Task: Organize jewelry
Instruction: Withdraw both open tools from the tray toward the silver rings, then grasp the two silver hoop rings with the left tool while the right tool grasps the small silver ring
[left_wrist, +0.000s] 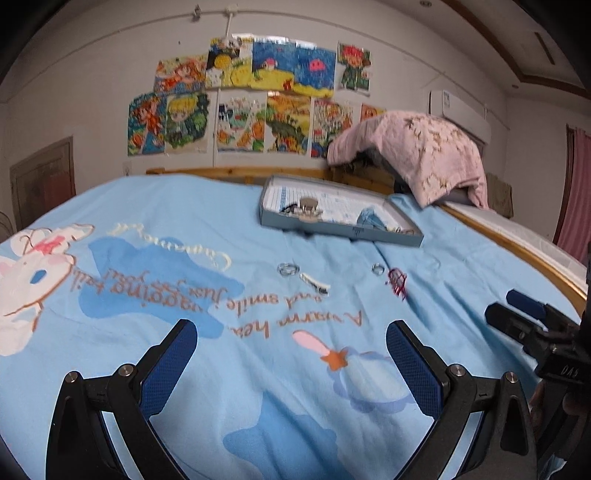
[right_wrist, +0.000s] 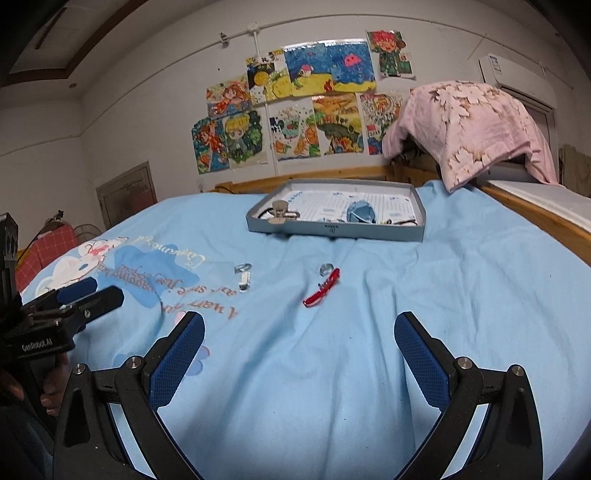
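- Left wrist view: the left gripper hangs over the blue bedsheet with its jaws wide apart and nothing between them.
- Right wrist view: the right gripper is likewise spread wide and empty, low over the sheet.
- A shallow grey box lies further up the bed, near the wooden headboard. It already holds a few pieces: a beige clip-like thing at its left end, a pale blue item in the middle, and some small bits by the right wall that I cannot make out.
- Loose on the sheet, between grippers and box: a silver ring with a small silvery clip just beside it, and further right another ring touching a red bracelet.
- My reading: the sorting is partly done; four pieces are left to carry to the box, and neither gripper has taken one yet.
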